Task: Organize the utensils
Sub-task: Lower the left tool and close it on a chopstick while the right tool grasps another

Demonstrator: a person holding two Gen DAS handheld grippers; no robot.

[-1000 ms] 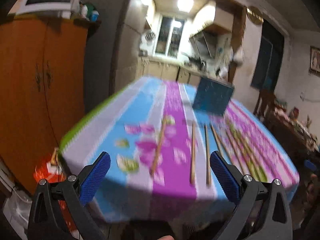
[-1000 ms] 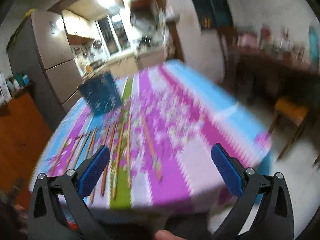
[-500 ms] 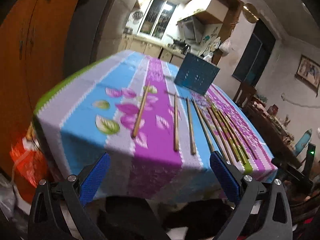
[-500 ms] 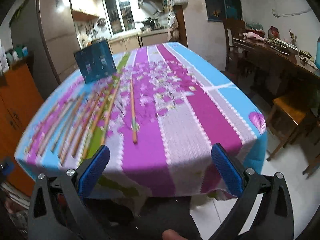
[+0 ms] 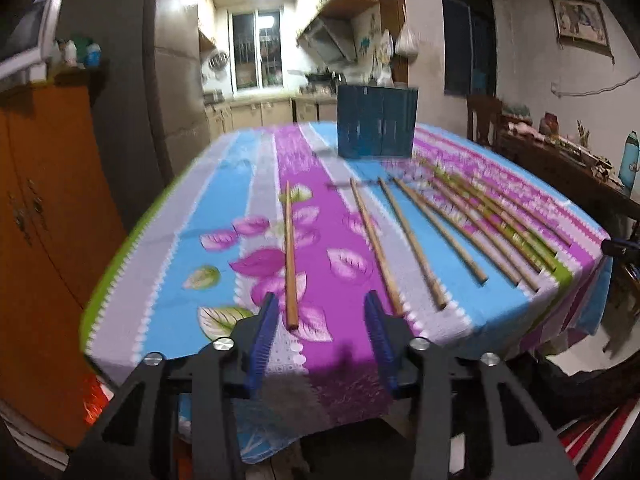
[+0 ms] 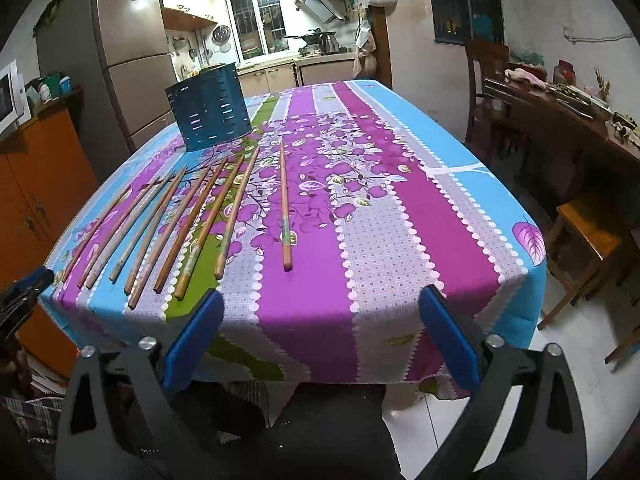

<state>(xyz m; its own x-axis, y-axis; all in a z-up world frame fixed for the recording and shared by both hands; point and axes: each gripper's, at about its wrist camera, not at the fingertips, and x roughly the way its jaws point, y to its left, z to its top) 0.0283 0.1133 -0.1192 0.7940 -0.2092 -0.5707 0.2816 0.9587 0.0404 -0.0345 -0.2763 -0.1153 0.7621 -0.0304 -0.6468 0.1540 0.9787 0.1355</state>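
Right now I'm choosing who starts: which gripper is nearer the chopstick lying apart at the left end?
Left. The left gripper sits just short of the lone chopstick; the right gripper faces the row's far end.

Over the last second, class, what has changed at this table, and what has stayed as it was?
The left gripper has narrowed and its jaws are closing, the near end of one chopstick just ahead of its pads, nothing gripped yet. The right gripper is closing only slightly, empty. The other chopsticks, the blue holder and the tablecloth have not moved.
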